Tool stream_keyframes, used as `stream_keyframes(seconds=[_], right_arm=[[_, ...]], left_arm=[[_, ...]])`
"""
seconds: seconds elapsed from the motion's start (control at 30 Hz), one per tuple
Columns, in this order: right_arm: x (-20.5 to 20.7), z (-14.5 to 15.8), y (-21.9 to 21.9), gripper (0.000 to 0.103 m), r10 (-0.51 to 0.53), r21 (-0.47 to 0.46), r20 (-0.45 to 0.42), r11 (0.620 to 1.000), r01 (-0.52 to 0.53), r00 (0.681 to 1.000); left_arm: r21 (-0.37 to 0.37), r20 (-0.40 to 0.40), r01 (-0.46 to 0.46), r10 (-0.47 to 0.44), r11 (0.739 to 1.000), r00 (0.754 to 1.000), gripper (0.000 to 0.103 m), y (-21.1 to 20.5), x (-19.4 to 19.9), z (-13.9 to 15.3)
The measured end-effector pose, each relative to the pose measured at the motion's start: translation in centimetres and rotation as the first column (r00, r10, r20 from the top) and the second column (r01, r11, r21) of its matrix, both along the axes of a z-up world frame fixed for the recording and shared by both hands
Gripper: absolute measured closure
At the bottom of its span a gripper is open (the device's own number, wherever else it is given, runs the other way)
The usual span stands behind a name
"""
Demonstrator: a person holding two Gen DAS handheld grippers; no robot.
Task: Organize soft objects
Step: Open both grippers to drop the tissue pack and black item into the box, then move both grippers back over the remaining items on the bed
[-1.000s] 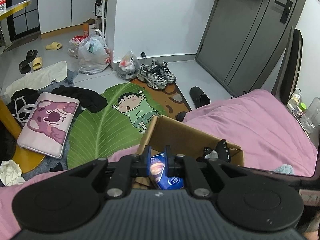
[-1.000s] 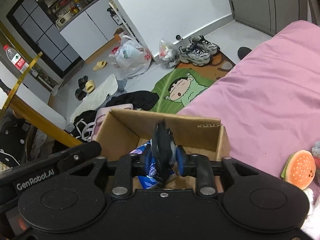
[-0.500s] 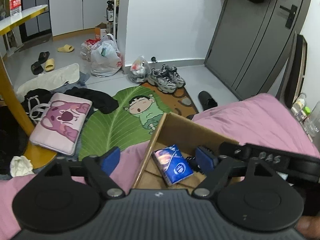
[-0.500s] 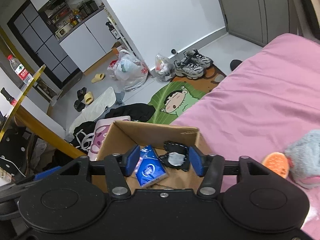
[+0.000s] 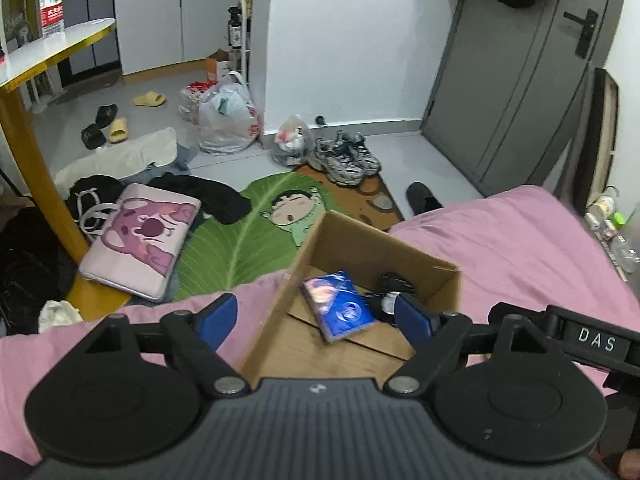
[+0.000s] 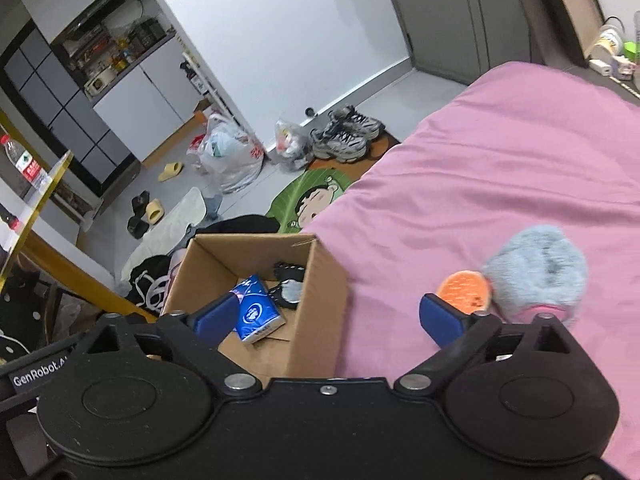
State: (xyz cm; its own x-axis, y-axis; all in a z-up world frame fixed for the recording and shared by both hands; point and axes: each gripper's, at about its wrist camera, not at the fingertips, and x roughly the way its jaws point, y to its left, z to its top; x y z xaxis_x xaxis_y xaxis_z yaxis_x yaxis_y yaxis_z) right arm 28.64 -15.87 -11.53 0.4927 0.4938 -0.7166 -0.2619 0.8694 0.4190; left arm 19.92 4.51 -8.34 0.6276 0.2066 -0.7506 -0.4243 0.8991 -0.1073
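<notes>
Both jaws have just opened wide and hold nothing. The blue pack [image 5: 340, 306] and black toy [image 6: 289, 284] now lie in the box [image 5: 416, 254] below them, so those two are put away.

Far off on the floor I see sneakers [image 5: 346, 156] beside a leaf rug [image 5: 236, 240]. Left of the rug lies a pink case [image 5: 140, 240]; a bottle [image 5: 51, 0], probably water, stands on the table [image 5: 56, 46].

Brown box [image 5: 372, 248]; blue tissue pack [image 5: 340, 306]; pink bedsheet [image 6: 500, 184]; green leaf-print mat [image 5: 236, 240].
</notes>
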Motion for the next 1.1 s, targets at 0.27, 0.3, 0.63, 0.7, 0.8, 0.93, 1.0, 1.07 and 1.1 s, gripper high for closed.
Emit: stream_keyframes(seconds=[0.27,0.3,0.63,0.7,0.8,0.93,1.0,1.07,1.1], right_arm=[[-1.3,-1.3,-5.0,0.0,-0.062,-0.009,-0.022,0.998,0.062,0.998],[-1.5,-1.4,-5.7,0.0,-0.074,0.008,-0.039,0.997,0.074,0.997],[-2.9,-1.2,-9.8,0.0,-0.138,0.013,-0.066,0.99,0.14,0.988],[-3.2,-1.3,-10.5,0.0,-0.147,0.006,-0.072,0.989,0.148,0.987],[-3.6,-1.2,-11.6,0.0,-0.168,-0.005,-0.088,0.986,0.168,0.982],[-4.0,-0.5,-12.9,0.0,-0.159,-0.022,-0.092,0.987,0.158,0.983],[-4.1,-0.4,-13.5,0.0,-0.15,-0.037,-0.097,0.988,0.147,0.984],[-4.4,-0.3,-14.1,0.0,-0.138,-0.049,-0.108,0.99,0.133,0.985],[-4.6,-0.2,-14.3,0.0,-0.133,-0.052,-0.109,0.99,0.128,0.985]], left_arm=[[0.014,0.002,0.043,-0.043,0.999,0.999,0.018,-3.0,-1.3,1.2],[0.007,-0.002,0.055,-0.054,0.998,0.999,0.018,-3.4,-1.4,1.4],[-0.006,-0.015,0.111,-0.111,0.994,0.994,0.018,-6.9,-2.3,2.2],[-0.018,-0.016,0.115,-0.115,0.993,0.993,0.018,-7.4,-2.4,2.2],[-0.022,-0.018,0.127,-0.128,0.992,0.992,0.018,-8.3,-2.7,2.2],[-0.036,-0.029,0.146,-0.147,0.989,0.989,0.018,-9.7,-2.8,2.0],[-0.045,-0.035,0.161,-0.163,0.986,0.986,0.018,-10.5,-2.9,1.9],[-0.051,-0.039,0.171,-0.173,0.984,0.984,0.018,-11.0,-3.0,1.7],[-0.053,-0.041,0.174,-0.177,0.983,0.983,0.018,-11.3,-3.0,1.6]])
